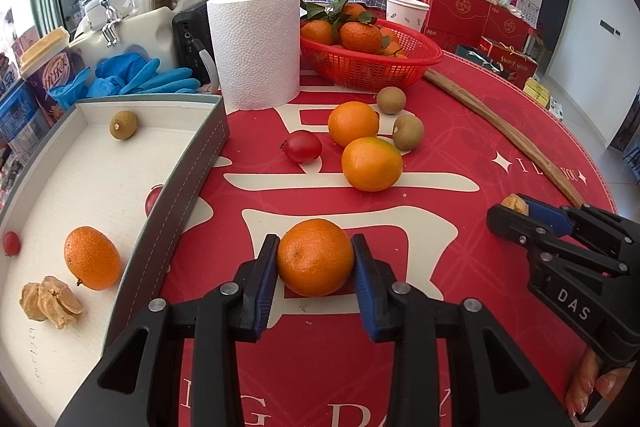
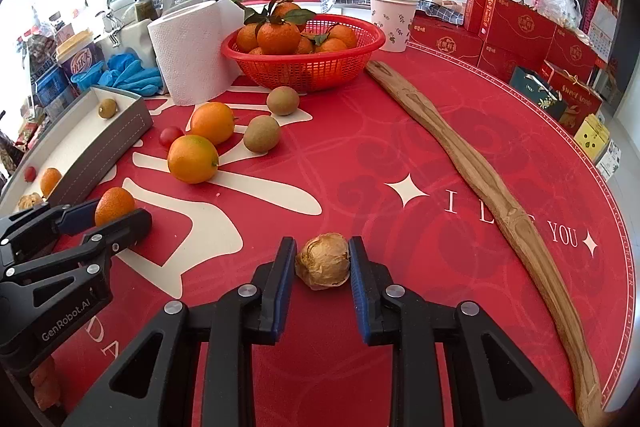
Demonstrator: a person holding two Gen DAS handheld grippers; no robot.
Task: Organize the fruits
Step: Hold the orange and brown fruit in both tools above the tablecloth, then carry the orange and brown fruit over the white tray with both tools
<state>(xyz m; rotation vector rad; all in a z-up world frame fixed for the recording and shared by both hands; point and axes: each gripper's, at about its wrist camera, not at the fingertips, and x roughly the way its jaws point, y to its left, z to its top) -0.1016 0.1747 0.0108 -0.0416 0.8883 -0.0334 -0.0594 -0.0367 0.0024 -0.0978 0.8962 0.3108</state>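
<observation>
My left gripper [image 1: 315,259] is shut on an orange mandarin [image 1: 315,257] resting on the red tablecloth, right of the grey tray [image 1: 192,163]. My right gripper [image 2: 323,261] is shut on a papery tan husk fruit [image 2: 323,261] on the cloth. The tray holds a mandarin [image 1: 92,258], a husk fruit [image 1: 52,301], a brown longan [image 1: 123,124] and small red fruits [image 1: 11,243]. Loose on the table are two oranges [image 1: 372,164], a cherry tomato [image 1: 303,146] and two brown fruits [image 1: 408,131].
A red basket [image 1: 372,67] of leafy mandarins stands at the back beside a paper towel roll [image 1: 256,47]. A long wooden stick [image 2: 480,167] lies across the right side. Blue gloves [image 1: 136,79], bottles and red gift boxes [image 2: 520,27] crowd the far edge.
</observation>
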